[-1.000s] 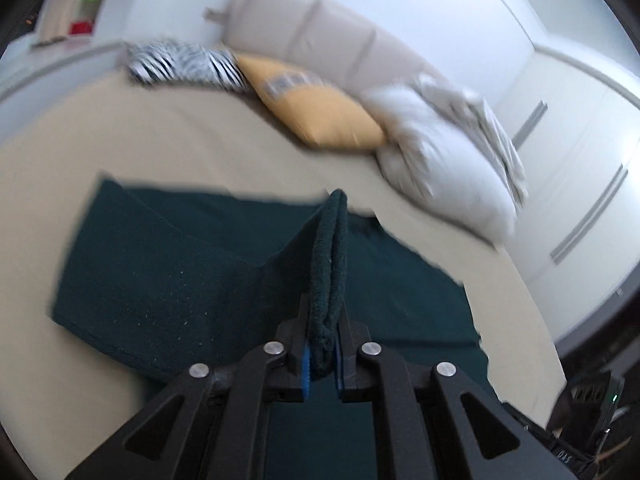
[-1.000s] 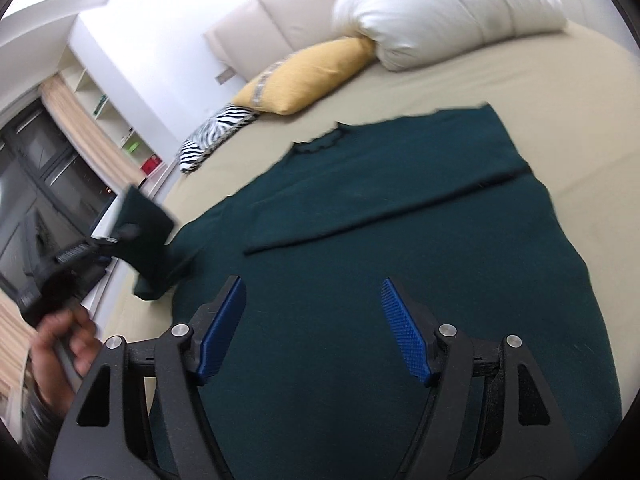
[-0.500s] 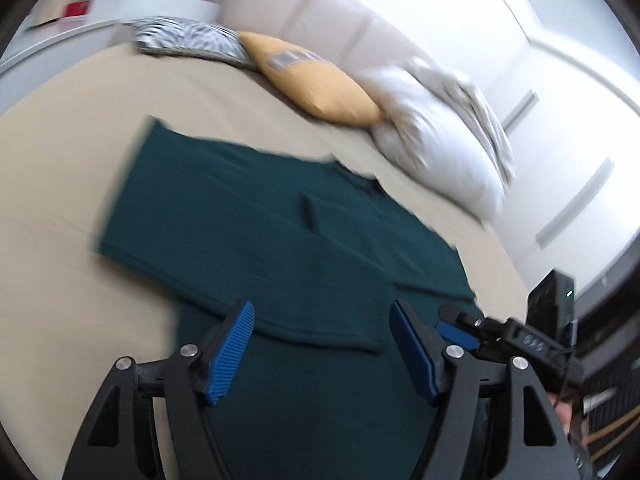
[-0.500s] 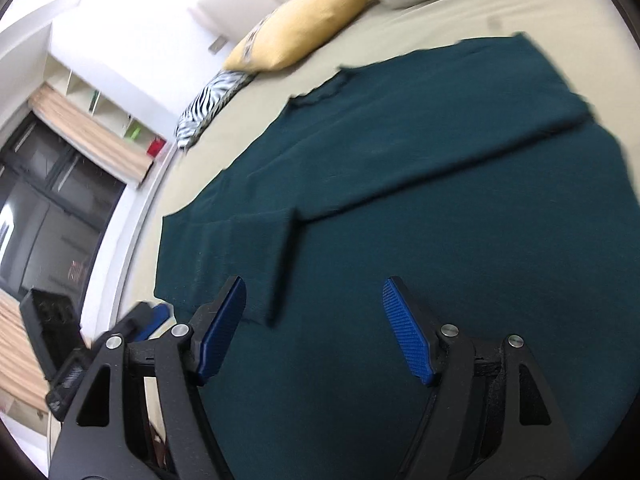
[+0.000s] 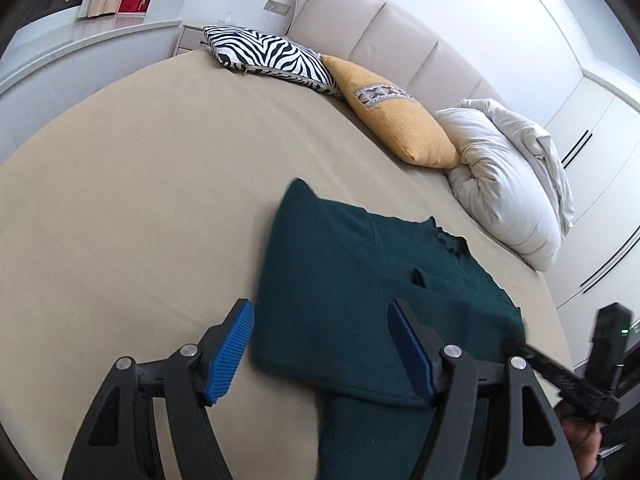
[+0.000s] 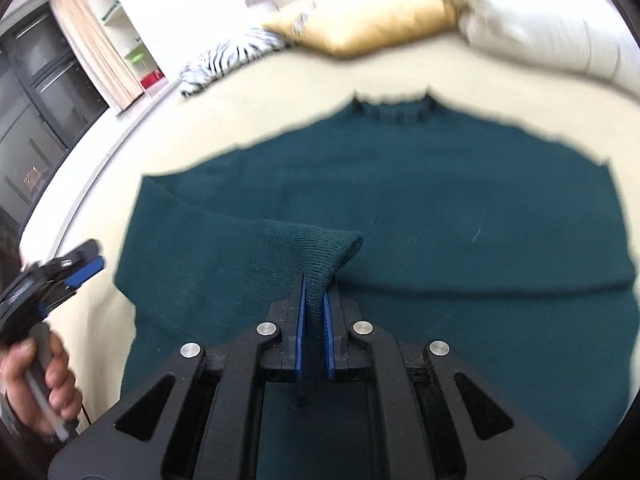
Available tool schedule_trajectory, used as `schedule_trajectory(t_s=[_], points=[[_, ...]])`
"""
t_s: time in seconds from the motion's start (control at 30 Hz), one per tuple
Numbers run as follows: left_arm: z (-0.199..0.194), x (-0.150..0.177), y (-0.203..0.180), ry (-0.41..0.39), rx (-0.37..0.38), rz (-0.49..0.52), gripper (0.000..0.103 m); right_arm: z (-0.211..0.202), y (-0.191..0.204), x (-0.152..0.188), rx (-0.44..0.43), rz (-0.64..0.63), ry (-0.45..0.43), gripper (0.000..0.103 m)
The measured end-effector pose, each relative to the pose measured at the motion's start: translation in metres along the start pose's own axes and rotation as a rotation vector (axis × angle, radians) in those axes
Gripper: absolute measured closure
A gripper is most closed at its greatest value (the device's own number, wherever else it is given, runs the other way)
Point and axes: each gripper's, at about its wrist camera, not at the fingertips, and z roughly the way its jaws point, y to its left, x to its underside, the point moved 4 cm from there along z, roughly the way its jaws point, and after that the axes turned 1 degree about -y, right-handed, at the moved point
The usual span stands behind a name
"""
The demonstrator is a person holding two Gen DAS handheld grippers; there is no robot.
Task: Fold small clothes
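the green sweater (image 6: 460, 208) lies flat on the bed (image 5: 140, 184). right tongs (image 6: 314, 312) pinch its sleeve cuff (image 6: 316, 248), lifted; left tongs (image 5: 324, 352) hover spread wide above it.

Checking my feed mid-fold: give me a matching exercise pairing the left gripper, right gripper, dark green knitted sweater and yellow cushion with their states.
Things:
1. left gripper
2. right gripper
3. dark green knitted sweater
4. yellow cushion

States:
A. leaning at the padded beige headboard
B. shut on a pinch of fabric
C. spread on the beige bed sheet
D. open, holding nothing

Pairs: 1-D, 2-B, 3-C, 4-A
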Motion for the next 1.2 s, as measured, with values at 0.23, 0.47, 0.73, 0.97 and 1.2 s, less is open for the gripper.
schedule_trajectory(t_s=[0.23, 0.47, 0.73, 0.97, 1.2], points=[[0.037, -0.018, -0.02, 0.024, -0.059, 0.046, 0.031, -0.047, -0.055, -0.05, 0.077, -0.016, -0.079, 0.097], [0.084, -0.022, -0.036, 0.081, -0.155, 0.111, 0.031, -0.003, -0.141, -0.044, 0.145, 0.08, 0.039, 0.097], [0.101, -0.015, -0.035, 0.102, -0.203, 0.17, 0.093, 0.01, -0.156, -0.031, 0.112, 0.132, 0.027, 0.096], [0.098, -0.014, -0.025, 0.066, -0.204, 0.13, 0.094, 0.002, -0.14, -0.048, 0.143, 0.087, -0.017, 0.097], [0.103, -0.014, -0.024, 0.059, -0.203, 0.155, 0.092, 0.035, -0.166, -0.033, 0.091, 0.204, 0.015, 0.096]])
